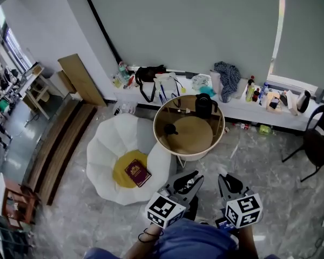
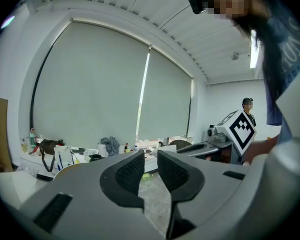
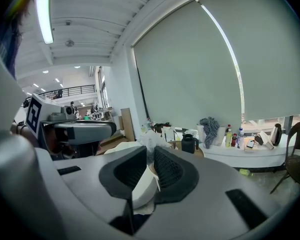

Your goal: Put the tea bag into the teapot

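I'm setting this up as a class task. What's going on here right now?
A person stands back from the round table with a gripper in each hand. The right gripper is shut on a white tea bag. The left gripper is empty, jaws slightly apart. The black teapot sits on the table, some way ahead.

Both grippers are held low and close in front of the torso, side by side, pointing forward. The left gripper (image 1: 193, 178) has its fingers (image 2: 131, 171) a narrow gap apart with nothing between them. The right gripper (image 1: 227, 179) has its fingers (image 3: 167, 171) pinched on a white tea bag (image 3: 141, 184).
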A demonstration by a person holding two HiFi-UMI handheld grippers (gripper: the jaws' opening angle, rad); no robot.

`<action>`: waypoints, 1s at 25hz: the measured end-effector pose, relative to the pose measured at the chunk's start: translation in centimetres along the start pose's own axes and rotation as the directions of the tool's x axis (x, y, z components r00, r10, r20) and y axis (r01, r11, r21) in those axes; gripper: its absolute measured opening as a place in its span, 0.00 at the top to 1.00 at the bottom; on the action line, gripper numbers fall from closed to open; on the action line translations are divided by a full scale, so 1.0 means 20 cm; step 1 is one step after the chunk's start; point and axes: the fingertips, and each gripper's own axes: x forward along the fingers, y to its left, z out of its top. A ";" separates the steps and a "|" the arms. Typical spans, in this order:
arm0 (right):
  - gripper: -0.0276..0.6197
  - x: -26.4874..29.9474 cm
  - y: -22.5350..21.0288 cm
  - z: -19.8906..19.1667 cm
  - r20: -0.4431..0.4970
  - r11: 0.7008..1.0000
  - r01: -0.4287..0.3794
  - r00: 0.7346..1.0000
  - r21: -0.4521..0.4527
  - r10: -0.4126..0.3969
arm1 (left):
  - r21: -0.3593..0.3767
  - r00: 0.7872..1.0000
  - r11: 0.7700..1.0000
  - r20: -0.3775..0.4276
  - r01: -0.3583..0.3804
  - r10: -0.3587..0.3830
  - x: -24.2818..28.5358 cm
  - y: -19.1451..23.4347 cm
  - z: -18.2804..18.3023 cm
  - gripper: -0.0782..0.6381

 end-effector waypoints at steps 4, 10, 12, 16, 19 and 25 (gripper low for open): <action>0.87 0.14 -0.12 0.04 -0.025 0.999 0.036 0.999 0.005 -0.036 | -0.034 1.000 0.999 -0.001 0.019 -0.019 0.15 0.18 0.01 0.79; 0.87 0.46 -0.31 0.19 -0.051 0.996 0.080 0.996 0.036 -0.078 | -0.021 0.998 0.998 -0.004 0.057 -0.058 0.39 0.52 0.12 0.79; 0.87 0.59 -0.35 0.24 -0.058 0.995 0.088 0.995 0.042 -0.085 | -0.025 0.997 0.997 -0.009 0.073 -0.073 0.45 0.64 0.14 0.79; 0.87 0.81 -0.43 0.32 -0.077 0.993 0.111 0.991 0.050 -0.106 | -0.034 0.995 0.995 -0.026 0.098 -0.099 0.57 0.85 0.14 0.79; 0.87 0.95 -0.48 0.36 -0.093 0.989 0.134 0.987 0.061 -0.128 | -0.035 0.992 0.993 -0.033 0.117 -0.118 0.63 1.01 0.15 0.79; 0.87 1.14 -0.55 0.42 -0.121 0.981 0.183 0.977 0.061 -0.175 | -0.052 0.988 0.988 -0.032 0.147 -0.149 0.73 1.23 0.16 0.79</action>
